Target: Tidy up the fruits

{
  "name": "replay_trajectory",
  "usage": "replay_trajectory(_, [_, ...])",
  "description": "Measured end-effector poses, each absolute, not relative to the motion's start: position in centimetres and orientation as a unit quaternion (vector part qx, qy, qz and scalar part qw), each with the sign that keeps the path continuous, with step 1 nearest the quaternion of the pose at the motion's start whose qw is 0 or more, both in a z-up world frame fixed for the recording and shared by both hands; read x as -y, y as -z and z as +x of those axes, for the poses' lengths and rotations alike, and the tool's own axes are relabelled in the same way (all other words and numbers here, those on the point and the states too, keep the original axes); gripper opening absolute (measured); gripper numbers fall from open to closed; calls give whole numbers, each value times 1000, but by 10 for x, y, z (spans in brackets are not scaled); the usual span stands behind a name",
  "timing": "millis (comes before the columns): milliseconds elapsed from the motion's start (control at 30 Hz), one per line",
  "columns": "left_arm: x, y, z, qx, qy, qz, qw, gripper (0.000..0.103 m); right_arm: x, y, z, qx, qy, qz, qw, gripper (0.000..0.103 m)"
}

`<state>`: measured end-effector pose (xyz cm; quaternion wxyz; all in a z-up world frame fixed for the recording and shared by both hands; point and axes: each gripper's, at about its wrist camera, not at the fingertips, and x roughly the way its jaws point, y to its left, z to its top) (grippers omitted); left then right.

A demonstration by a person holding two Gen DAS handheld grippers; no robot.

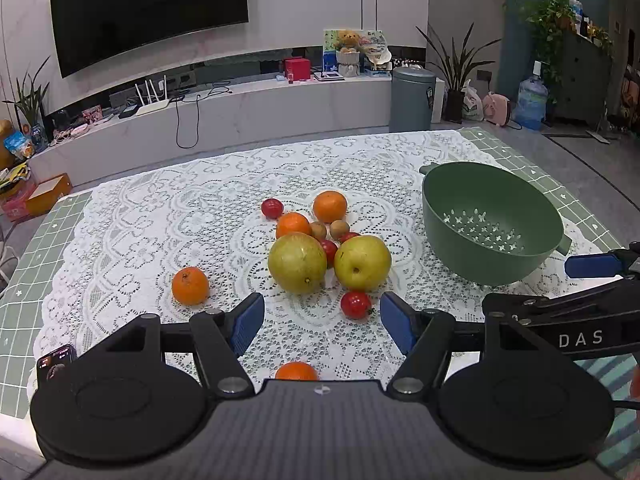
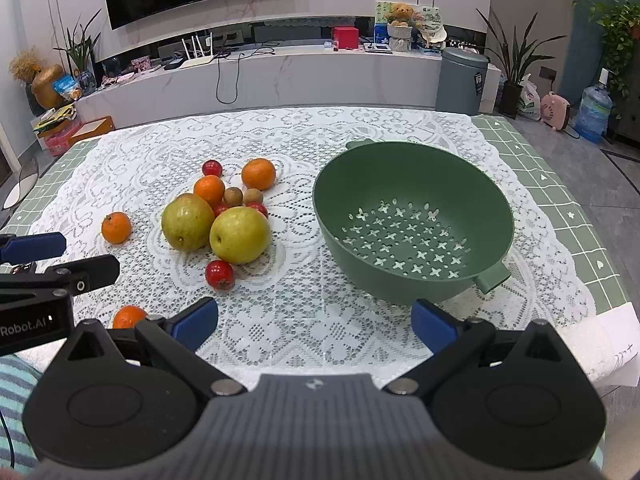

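Observation:
A pile of fruit lies on the lace tablecloth: two yellow-green pears (image 1: 297,263) (image 1: 362,262), several oranges (image 1: 190,285), small red fruits (image 1: 355,305) and two brown kiwis (image 1: 339,229). An empty green colander (image 1: 491,222) stands to the right; it also shows in the right wrist view (image 2: 412,220), as does the nearer pear (image 2: 239,234). My left gripper (image 1: 322,324) is open and empty, just short of the pears. My right gripper (image 2: 316,322) is open and empty, in front of the colander. One orange (image 1: 296,371) lies under the left gripper.
The table (image 1: 24,264) has a green checked cover under the white lace cloth (image 2: 296,320). A phone (image 1: 56,360) lies at the near left edge. Behind the table are a TV, a white cabinet, a grey bin (image 1: 412,98) and plants.

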<state>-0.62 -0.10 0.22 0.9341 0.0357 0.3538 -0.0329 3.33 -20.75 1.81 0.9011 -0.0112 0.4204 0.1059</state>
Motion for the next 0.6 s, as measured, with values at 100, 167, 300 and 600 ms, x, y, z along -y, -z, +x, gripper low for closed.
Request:
replay_trajectory(100, [1, -2, -6, -356, 32, 36, 933, 78, 207, -17, 33, -422, -107, -12, 900, 99])
replay_trajectory(167, [1, -1, -6, -357, 32, 37, 933, 78, 207, -17, 34, -422, -107, -12, 900, 99])
replay_trajectory(300, [0, -1, -5, -359, 32, 37, 932, 78, 206, -16, 34, -425, -107, -13, 899, 99])
replay_trajectory(600, [-3, -1, -4, -365, 30, 36, 930, 78, 206, -15, 36, -429, -107, -12, 897, 99])
